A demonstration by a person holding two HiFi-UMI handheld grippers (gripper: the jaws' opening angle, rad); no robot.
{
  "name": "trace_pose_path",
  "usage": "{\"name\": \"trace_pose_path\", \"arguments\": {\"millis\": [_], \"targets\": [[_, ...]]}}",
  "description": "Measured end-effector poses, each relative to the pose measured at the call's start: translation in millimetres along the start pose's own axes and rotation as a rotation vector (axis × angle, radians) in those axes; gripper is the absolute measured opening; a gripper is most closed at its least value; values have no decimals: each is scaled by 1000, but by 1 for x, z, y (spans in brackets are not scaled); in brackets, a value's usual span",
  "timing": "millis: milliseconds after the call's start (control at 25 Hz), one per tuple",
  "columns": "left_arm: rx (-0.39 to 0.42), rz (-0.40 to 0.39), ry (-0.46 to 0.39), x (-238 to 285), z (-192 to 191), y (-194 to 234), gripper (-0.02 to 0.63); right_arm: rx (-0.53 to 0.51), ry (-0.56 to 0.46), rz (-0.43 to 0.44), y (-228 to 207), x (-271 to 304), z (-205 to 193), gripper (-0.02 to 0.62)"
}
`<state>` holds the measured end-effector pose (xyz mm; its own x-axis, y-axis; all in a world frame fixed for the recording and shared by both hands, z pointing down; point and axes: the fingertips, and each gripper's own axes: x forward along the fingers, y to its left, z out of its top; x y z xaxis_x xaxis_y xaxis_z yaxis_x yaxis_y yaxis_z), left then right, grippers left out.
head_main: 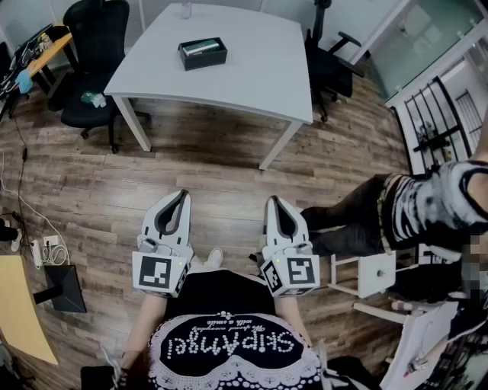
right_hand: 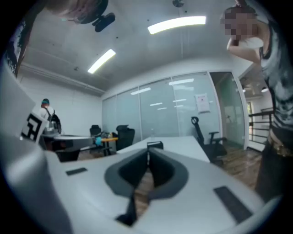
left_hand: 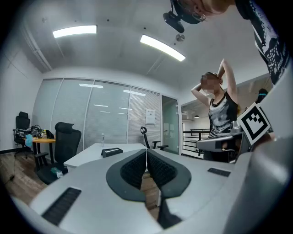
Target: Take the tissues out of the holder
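Note:
A black tissue holder (head_main: 203, 53) with pale tissue showing in its top sits on the white table (head_main: 252, 68), far ahead of me. It also appears small in the left gripper view as the holder (left_hand: 111, 151), and just above the jaw tips in the right gripper view as the holder (right_hand: 154, 145). My left gripper (head_main: 184, 194) and right gripper (head_main: 271, 200) are held side by side over the wooden floor, well short of the table. Both point toward it. The left gripper (left_hand: 146, 150) has its pads pressed together, empty. The right gripper (right_hand: 148, 151) likewise meets at its tips with nothing between.
Black office chairs (head_main: 95, 46) stand left of the table, another chair (head_main: 332, 61) at its right. A clear bottle (head_main: 185, 9) stands at the table's far edge. A person (head_main: 427, 206) stands close at my right beside a white stool (head_main: 375, 276). Cables lie on the floor at left.

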<state>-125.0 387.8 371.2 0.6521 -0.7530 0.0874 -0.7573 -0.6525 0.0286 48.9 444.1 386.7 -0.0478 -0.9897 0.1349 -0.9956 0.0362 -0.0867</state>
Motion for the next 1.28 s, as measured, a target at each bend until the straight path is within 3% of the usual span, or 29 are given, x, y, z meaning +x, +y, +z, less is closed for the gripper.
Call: {"name": "trace_pose_path", "arguments": {"millis": [880, 1280], "targets": [[-7, -20, -49, -6, 4, -4, 35, -8, -40, 57, 14, -4, 5, 35], [-50, -27, -59, -4, 3, -10, 35, 16, -31, 42, 6, -8, -2, 35]]}}
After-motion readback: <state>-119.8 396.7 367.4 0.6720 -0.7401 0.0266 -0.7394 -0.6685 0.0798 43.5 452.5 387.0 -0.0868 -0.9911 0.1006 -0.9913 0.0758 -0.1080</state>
